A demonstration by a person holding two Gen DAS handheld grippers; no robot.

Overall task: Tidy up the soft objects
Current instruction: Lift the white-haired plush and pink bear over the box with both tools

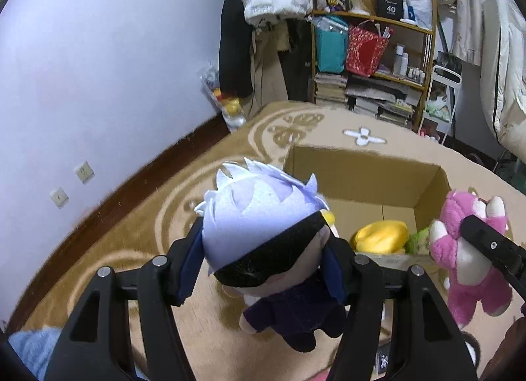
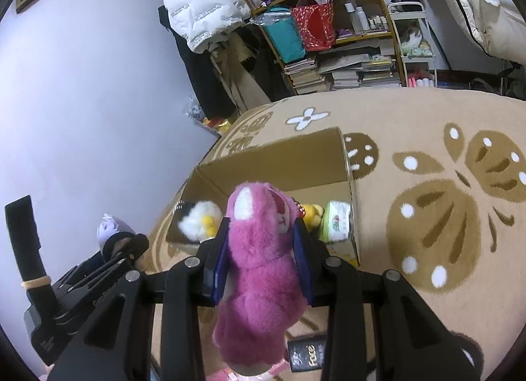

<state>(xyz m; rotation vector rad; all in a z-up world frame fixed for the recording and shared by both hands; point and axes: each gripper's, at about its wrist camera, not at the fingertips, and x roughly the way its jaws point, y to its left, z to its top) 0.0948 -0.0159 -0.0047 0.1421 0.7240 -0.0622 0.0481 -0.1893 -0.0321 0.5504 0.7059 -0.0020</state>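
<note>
My left gripper [image 1: 263,266] is shut on a plush doll [image 1: 259,226] with pale lilac hair, a black blindfold and dark clothes, held above the carpet just left of an open cardboard box [image 1: 355,173]. My right gripper [image 2: 263,246] is shut on a pink plush bear [image 2: 259,269], held over the box's [image 2: 273,154] near edge. The bear also shows at the right of the left wrist view [image 1: 460,269]. Inside the box lie a yellow plush [image 1: 381,236], a white and yellow plush [image 2: 200,219] and a green tissue pack [image 2: 337,221].
The box stands on a tan carpet [image 2: 427,200] with butterfly patterns. A shelf [image 2: 345,35] with books, bags and bottles stands at the back, with hanging coats [image 2: 200,6] to its left. A dark "Face" packet [image 2: 309,354] lies on the carpet below the bear.
</note>
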